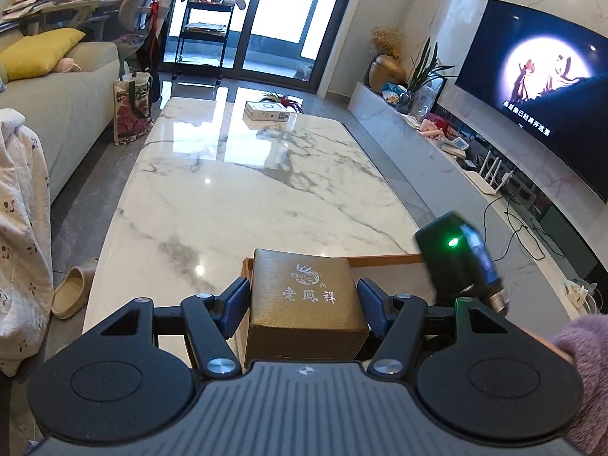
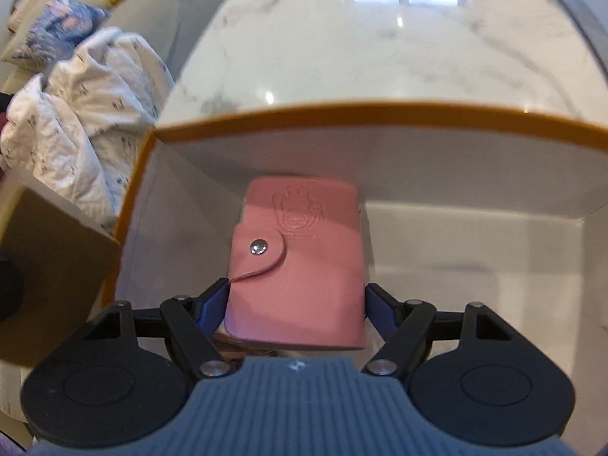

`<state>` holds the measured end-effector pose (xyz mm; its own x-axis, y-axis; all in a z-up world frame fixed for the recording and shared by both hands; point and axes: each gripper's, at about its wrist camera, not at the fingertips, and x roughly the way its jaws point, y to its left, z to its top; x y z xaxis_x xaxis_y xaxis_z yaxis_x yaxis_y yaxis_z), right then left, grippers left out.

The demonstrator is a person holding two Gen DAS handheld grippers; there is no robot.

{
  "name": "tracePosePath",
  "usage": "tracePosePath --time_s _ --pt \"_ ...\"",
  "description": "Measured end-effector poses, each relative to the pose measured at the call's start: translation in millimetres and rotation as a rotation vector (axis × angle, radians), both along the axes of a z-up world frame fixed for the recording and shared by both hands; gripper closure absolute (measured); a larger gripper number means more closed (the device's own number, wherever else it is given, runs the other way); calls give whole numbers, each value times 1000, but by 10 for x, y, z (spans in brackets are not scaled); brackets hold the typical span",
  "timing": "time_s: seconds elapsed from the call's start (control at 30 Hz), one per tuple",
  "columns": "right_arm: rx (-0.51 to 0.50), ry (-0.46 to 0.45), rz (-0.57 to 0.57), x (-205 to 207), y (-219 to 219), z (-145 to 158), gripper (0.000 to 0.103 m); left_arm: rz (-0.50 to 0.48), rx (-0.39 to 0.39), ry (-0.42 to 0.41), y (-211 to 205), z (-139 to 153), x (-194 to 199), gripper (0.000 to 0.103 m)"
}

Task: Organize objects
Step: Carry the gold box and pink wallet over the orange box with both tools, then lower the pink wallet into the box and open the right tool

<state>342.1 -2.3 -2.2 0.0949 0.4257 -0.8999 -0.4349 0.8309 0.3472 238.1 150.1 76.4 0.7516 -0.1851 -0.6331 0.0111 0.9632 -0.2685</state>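
Observation:
My left gripper (image 1: 303,304) is shut on a gold-brown gift box (image 1: 304,304) with silver Chinese lettering, held over the near end of the marble table (image 1: 235,190), above the orange rim of an open box (image 1: 383,260). My right gripper (image 2: 296,300) is shut on a pink snap-button card wallet (image 2: 300,258) and holds it inside the orange-rimmed, white-lined box (image 2: 304,117). The gold-brown box shows at the left edge of the right wrist view (image 2: 49,266). The right gripper's body with a green light (image 1: 459,262) shows to the right in the left wrist view.
A small white box (image 1: 269,111) and feathers lie at the table's far end. A sofa (image 1: 64,102) with a yellow cushion and a white blanket (image 2: 76,114) stands left. A TV (image 1: 539,87) and low marble cabinet (image 1: 437,152) run along the right. A slipper (image 1: 72,292) lies on the floor.

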Motion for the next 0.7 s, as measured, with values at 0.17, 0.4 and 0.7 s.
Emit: tracePosePath --time_s 0.17,0.4,0.7 --pt "-7 18 43 -26 129 -152 24 -3 -6 3 28 -24 25 31" --pt "45 34 57 -39 14 -124 19 7 -9 2 47 -39 16 31" --pt "51 49 72 -12 -33 -188 59 0 -16 14 35 -57 2 31"
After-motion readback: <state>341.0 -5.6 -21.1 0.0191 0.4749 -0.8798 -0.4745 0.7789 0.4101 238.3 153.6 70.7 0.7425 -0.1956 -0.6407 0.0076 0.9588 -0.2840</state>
